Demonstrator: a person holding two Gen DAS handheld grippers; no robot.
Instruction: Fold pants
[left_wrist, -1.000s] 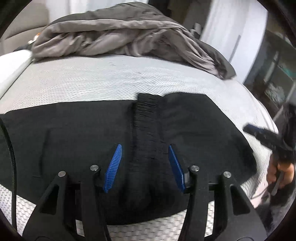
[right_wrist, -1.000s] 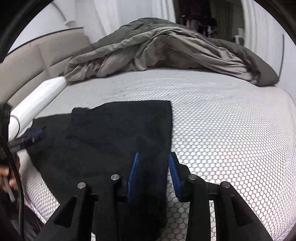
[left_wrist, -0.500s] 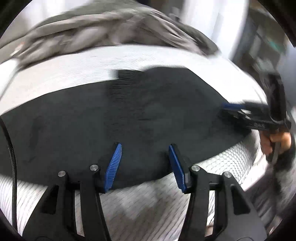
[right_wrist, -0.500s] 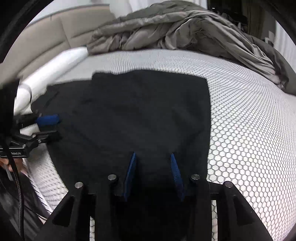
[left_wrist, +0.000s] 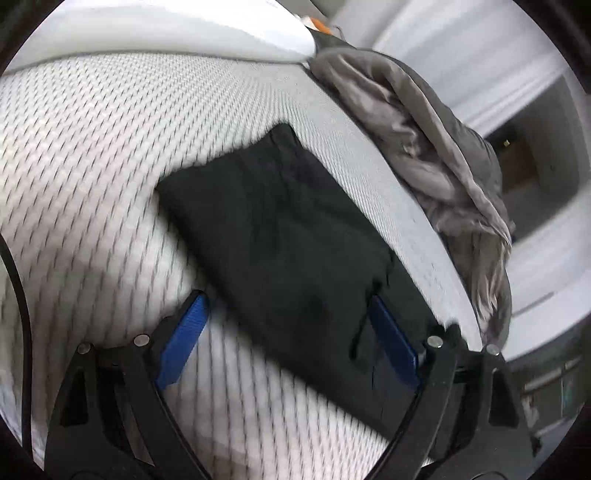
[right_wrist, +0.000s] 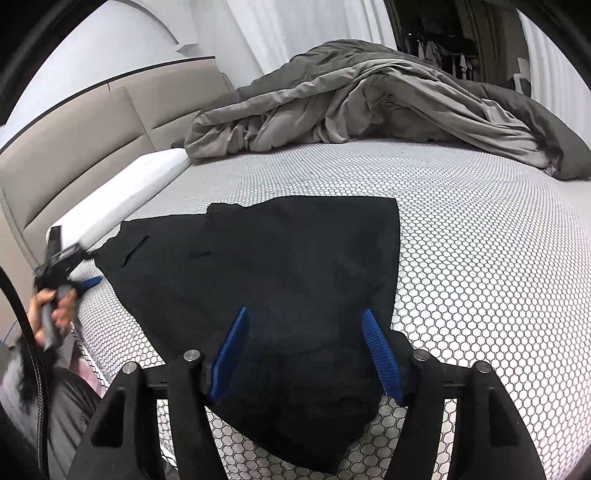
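Note:
The black pants lie folded flat on the white honeycomb mattress. My right gripper hovers over their near end. Its jaws are opening, with fabric beneath and between the blue pads but not pinched. In the left wrist view the pants run slantwise, and my left gripper is over their near corner. Its jaws are opening wide too, and the pads press on nothing. The right wrist view shows the left gripper at the pants' left end, held by a hand.
A crumpled grey duvet fills the far side of the bed, and it also shows in the left wrist view. A white bolster lies along the beige headboard on the left. The mattress edge drops off at the lower left.
Both pairs of jaws have spread apart and the right one has let go of the pants' edge. The left gripper has swung sideways and rolled, so its view is tilted. The right gripper has stayed nearly in place.

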